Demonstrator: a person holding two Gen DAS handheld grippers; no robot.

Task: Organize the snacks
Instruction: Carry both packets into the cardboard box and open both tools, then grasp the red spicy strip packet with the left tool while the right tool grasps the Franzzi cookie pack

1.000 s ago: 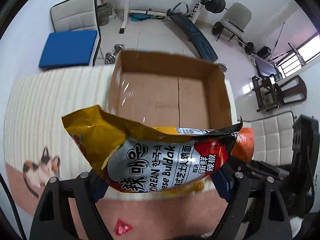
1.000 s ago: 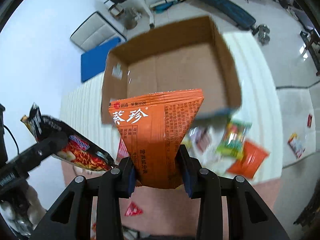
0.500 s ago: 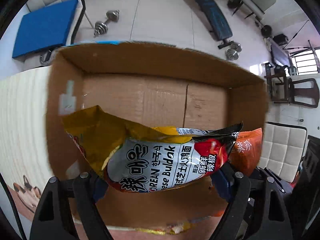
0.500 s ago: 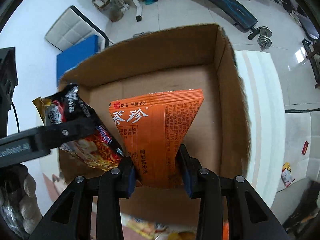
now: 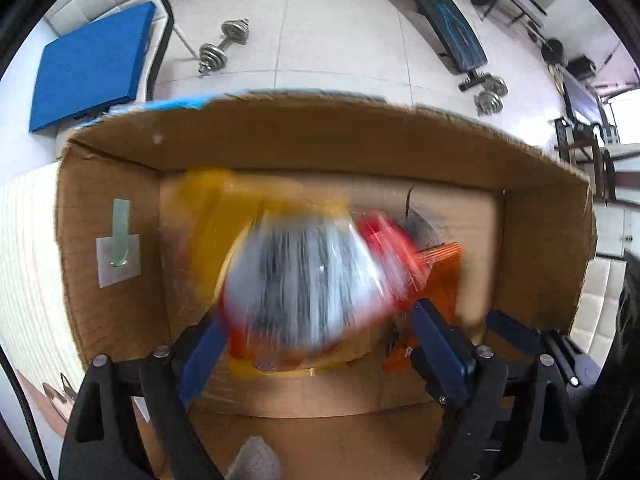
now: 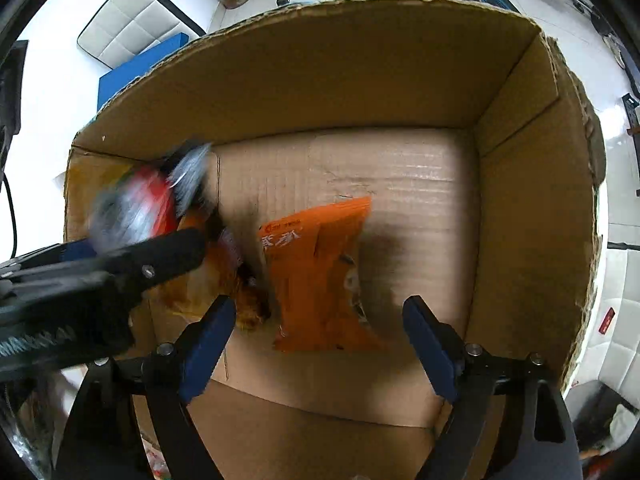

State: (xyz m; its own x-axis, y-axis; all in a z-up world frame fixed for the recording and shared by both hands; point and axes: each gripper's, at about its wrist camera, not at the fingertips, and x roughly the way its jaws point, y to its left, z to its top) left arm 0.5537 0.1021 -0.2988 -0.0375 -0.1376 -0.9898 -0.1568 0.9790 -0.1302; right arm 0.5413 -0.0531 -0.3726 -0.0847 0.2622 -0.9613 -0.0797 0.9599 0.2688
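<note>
Both grippers hang over an open cardboard box [image 6: 516,208] on a pale bench [image 5: 28,280]. The right gripper [image 6: 316,344] has its blue-padded fingers [image 6: 208,336] spread wide and grips nothing; an orange packet [image 6: 320,276] lies on the box floor just ahead of them, clear of both pads. The left gripper [image 5: 316,344] also shows its fingers [image 5: 440,348] set well apart, with a noodle packet [image 5: 304,280] caught as a blur of yellow, silver and red between and in front of them inside the box; whether the pads touch it cannot be told. From the right wrist view the same packet [image 6: 136,208] sits at the box's left side, the left gripper [image 6: 132,264] across it, beside the orange packet. Past the box, a dumbbell [image 5: 222,46] and a blue pad [image 5: 88,68] rest on the tiled floor.
</note>
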